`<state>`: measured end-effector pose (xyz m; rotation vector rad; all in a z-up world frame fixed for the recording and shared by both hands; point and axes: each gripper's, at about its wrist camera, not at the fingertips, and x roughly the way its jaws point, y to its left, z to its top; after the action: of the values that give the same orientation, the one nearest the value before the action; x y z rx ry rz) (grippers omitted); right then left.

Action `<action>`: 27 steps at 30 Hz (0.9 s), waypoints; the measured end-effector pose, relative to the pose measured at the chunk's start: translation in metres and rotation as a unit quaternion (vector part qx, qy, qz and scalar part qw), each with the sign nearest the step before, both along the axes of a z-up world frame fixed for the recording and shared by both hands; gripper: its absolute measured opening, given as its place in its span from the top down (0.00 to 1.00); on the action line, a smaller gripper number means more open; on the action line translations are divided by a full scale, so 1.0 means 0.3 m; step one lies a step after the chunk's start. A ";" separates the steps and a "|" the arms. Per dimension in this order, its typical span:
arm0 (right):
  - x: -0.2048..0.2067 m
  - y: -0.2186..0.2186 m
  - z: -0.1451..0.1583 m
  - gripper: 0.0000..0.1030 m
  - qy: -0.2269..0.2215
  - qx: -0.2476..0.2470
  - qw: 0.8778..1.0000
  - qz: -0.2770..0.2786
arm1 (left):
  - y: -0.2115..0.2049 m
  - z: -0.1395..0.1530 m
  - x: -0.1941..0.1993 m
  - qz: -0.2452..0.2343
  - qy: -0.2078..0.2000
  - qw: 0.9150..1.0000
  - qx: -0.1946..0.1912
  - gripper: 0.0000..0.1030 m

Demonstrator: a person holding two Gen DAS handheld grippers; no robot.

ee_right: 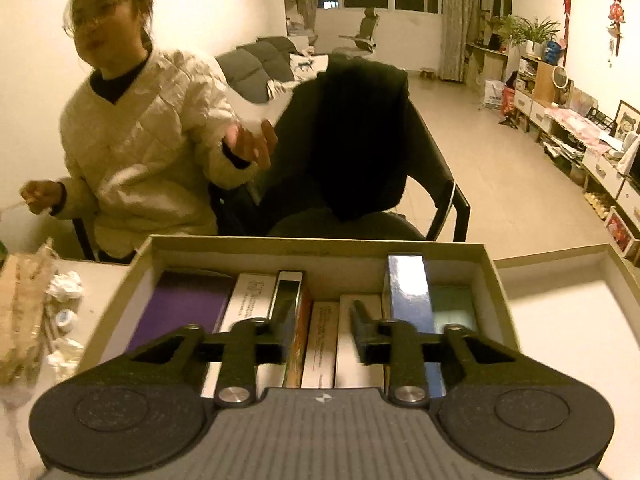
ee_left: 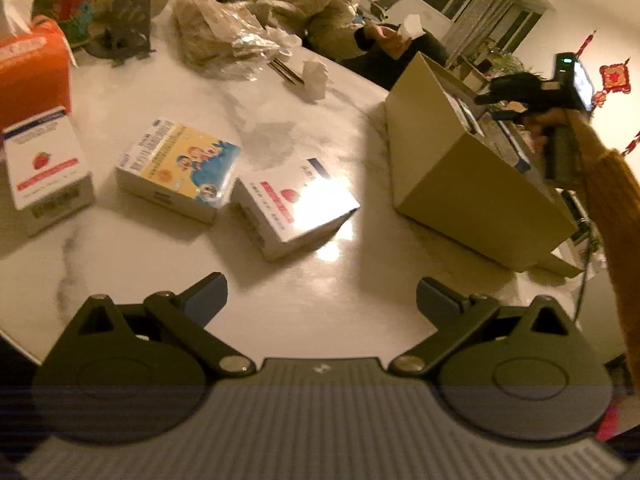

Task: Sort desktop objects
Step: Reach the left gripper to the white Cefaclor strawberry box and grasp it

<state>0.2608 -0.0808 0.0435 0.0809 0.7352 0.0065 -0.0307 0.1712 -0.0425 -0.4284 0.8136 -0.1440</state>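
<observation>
Three small medicine boxes lie on the white marble table: a strawberry box at the left, a cartoon-printed box and a second strawberry box in the middle. My left gripper hovers open and empty just short of that middle box. At the right stands a tan cardboard box. My right gripper hangs over the cardboard box, jaws parted. Beneath the parted jaws stand a narrow white box and an orange one, neither pressed. A purple box and a dark blue box also stand inside.
An orange tissue box, crumpled plastic bags and chopsticks sit at the table's far side. A person in a cream jacket sits opposite, beside a chair draped in a dark coat. The cardboard box's lid lies to its right.
</observation>
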 end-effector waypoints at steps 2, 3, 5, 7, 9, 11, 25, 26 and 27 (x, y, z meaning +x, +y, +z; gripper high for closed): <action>-0.038 -0.010 0.016 0.53 -0.009 0.006 1.000 0.006 | 0.004 -0.003 -0.008 0.008 -0.002 1.000 0.019 0.00; -0.059 -0.015 0.024 0.47 -0.014 0.008 1.000 0.009 | 0.008 -0.005 -0.011 0.013 -0.002 1.000 0.028 0.00; -0.102 -0.025 0.039 0.37 -0.023 0.015 1.000 0.015 | 0.019 -0.010 -0.018 0.022 -0.002 0.999 0.038 0.00; -0.142 -0.035 0.050 0.31 -0.030 0.025 0.999 0.021 | 0.034 -0.014 -0.024 0.034 -0.001 0.998 0.045 0.00; -0.184 -0.045 0.059 0.25 -0.036 0.036 0.998 0.029 | 0.051 -0.014 -0.028 0.046 -0.001 0.998 0.052 0.00; -0.222 -0.054 0.067 0.20 -0.044 0.046 0.997 0.033 | 0.069 -0.013 -0.034 0.061 -0.001 0.996 0.060 0.00; -0.478 -0.135 0.128 0.07 -0.112 0.105 0.987 0.053 | 0.141 0.000 -0.038 0.187 -0.007 0.970 0.157 0.00; -0.494 -0.143 0.133 0.07 -0.117 0.108 0.986 0.053 | 0.144 -0.002 -0.037 0.196 -0.007 0.967 0.162 0.00; -0.509 -0.151 0.137 0.07 -0.122 0.112 0.985 0.052 | 0.148 -0.005 -0.033 0.206 -0.008 0.964 0.166 0.00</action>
<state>0.1080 -0.1260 0.0846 0.2526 0.4896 0.1957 -0.0407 0.2157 -0.0440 -0.2711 0.7008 0.3727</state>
